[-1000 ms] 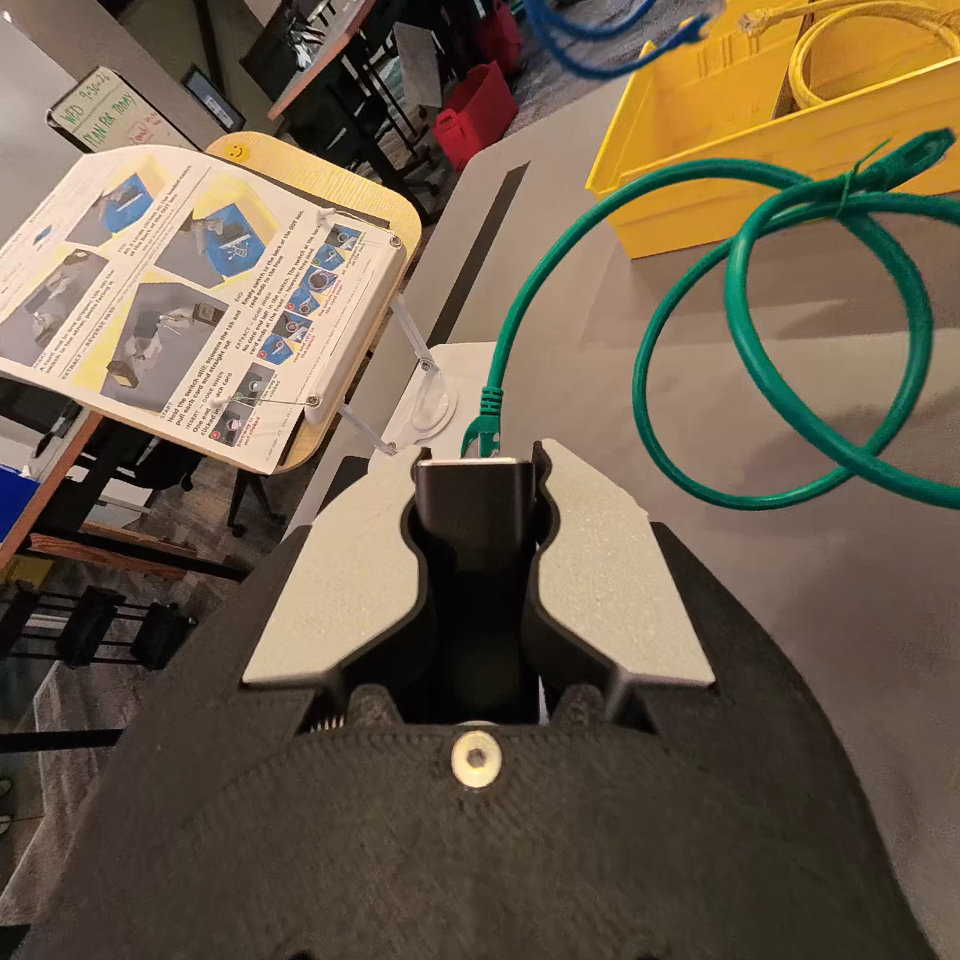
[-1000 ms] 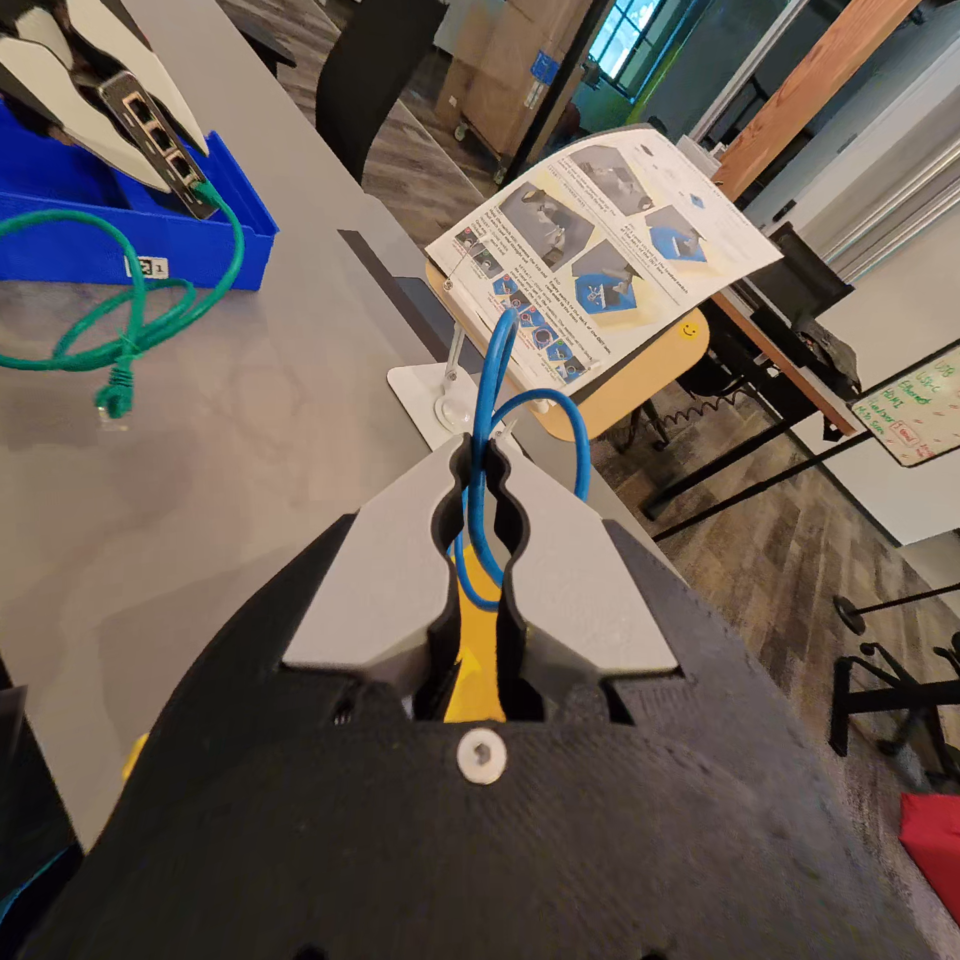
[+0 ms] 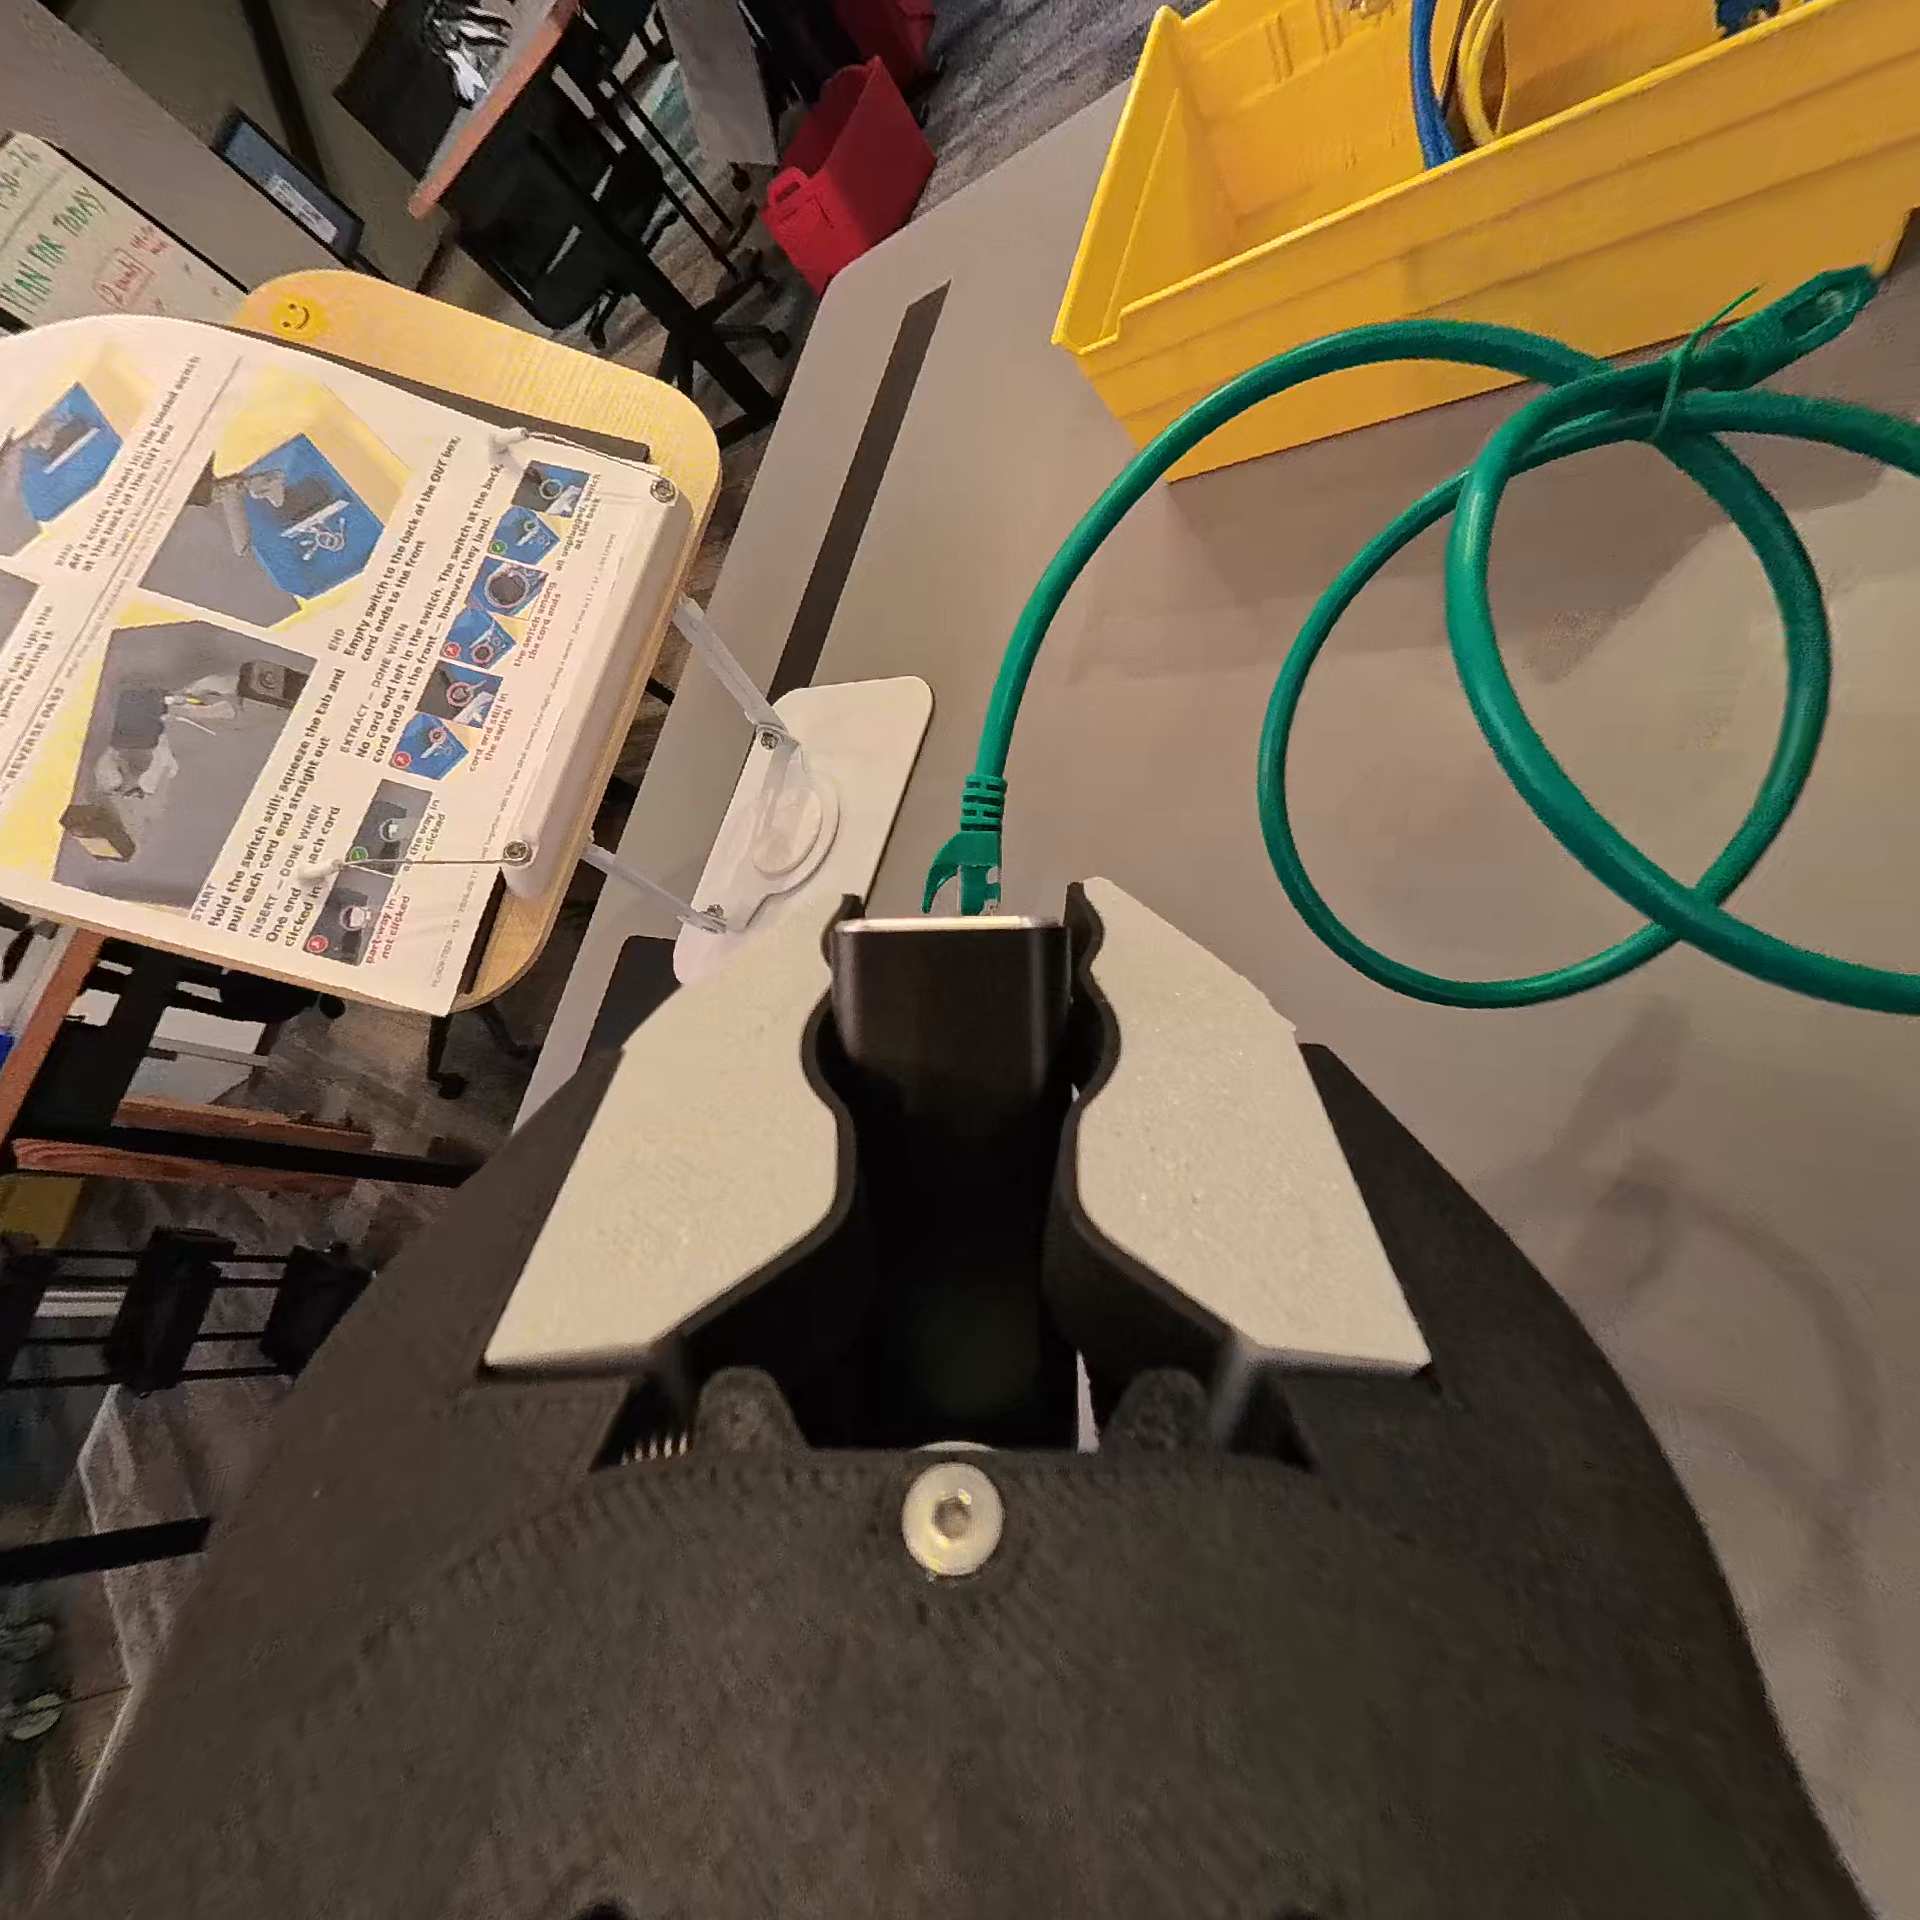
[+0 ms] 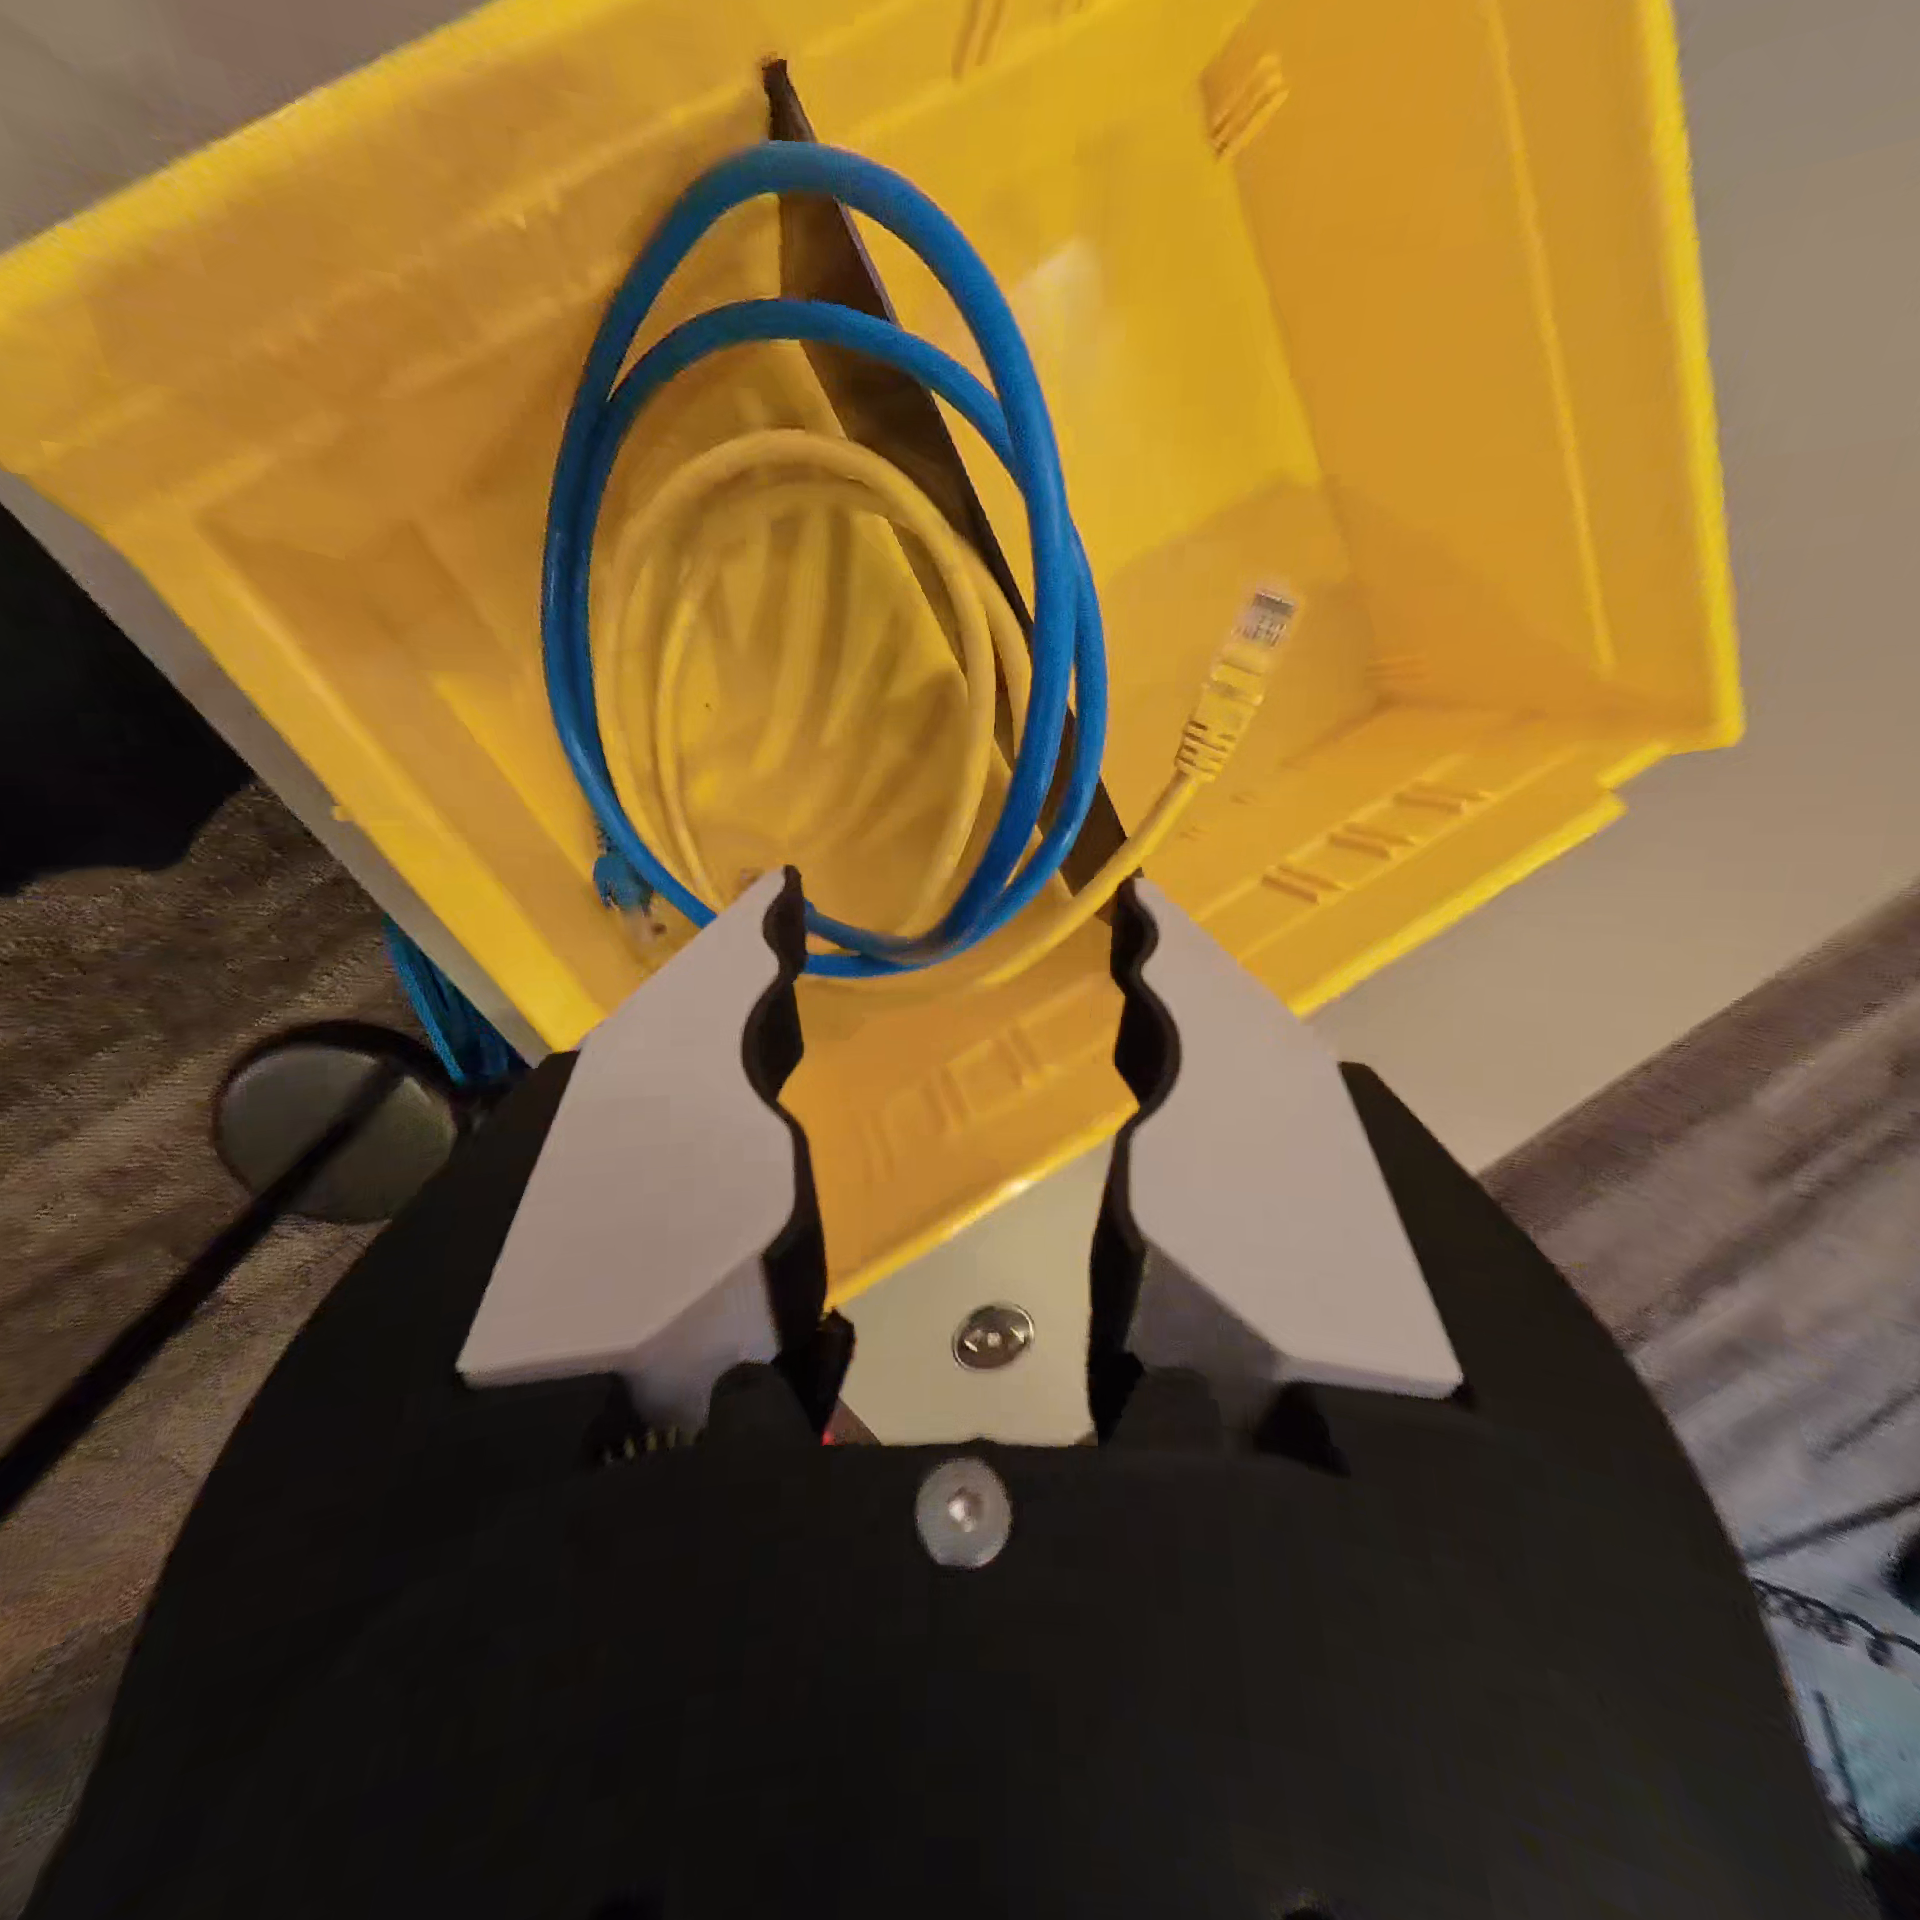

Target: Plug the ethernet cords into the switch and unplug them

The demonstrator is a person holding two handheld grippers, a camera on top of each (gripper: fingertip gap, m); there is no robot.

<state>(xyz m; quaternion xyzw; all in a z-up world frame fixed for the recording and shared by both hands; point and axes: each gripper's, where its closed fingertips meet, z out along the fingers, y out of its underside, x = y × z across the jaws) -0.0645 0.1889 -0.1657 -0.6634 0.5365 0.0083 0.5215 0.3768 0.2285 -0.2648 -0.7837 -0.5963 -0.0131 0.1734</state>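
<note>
Grey table (image 3: 1299, 1195) as landmark. Yellow bin (image 3: 1351, 343) sits at far end of it, dark divider (image 4: 914, 416) inside. White stand (image 3: 821, 769) at left edge, holding instruction sheet (image 3: 260, 644). Red bin (image 3: 852, 177) on floor beyond.

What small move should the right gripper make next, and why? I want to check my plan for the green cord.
Probably swing the right gripper over to the green cord. Its jaws stand open and empty over the yellow bin, where the blue cord lies, while green stays plugged into the switch clamped by the left gripper.
</note>
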